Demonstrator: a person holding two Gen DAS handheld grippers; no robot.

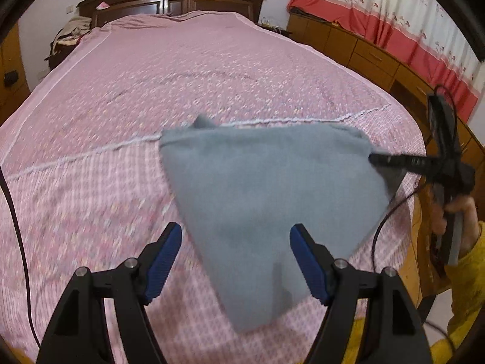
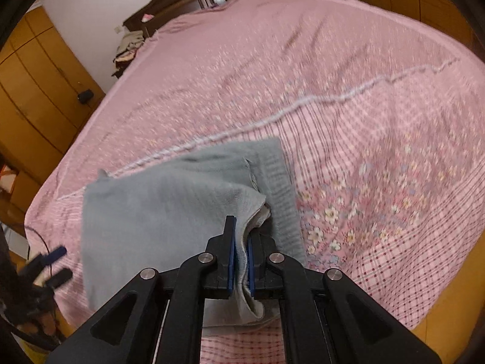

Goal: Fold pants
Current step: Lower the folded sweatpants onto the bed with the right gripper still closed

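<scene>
Grey pants (image 2: 169, 212) lie partly folded on the near part of the bed (image 1: 151, 75), just this side of the white stitched seam (image 2: 303, 103) running across the pink cover. Right gripper (image 2: 241, 251) – fingers pinched tight on a doubled edge of the fabric, lifting that corner off the cover. Left gripper (image 1: 235, 261) hangs above the pants' narrow near end, fingers spread wide, nothing between them. Plenty of bare cover beyond the seam – the far half lies open up to the headboard (image 1: 169, 0).
</scene>
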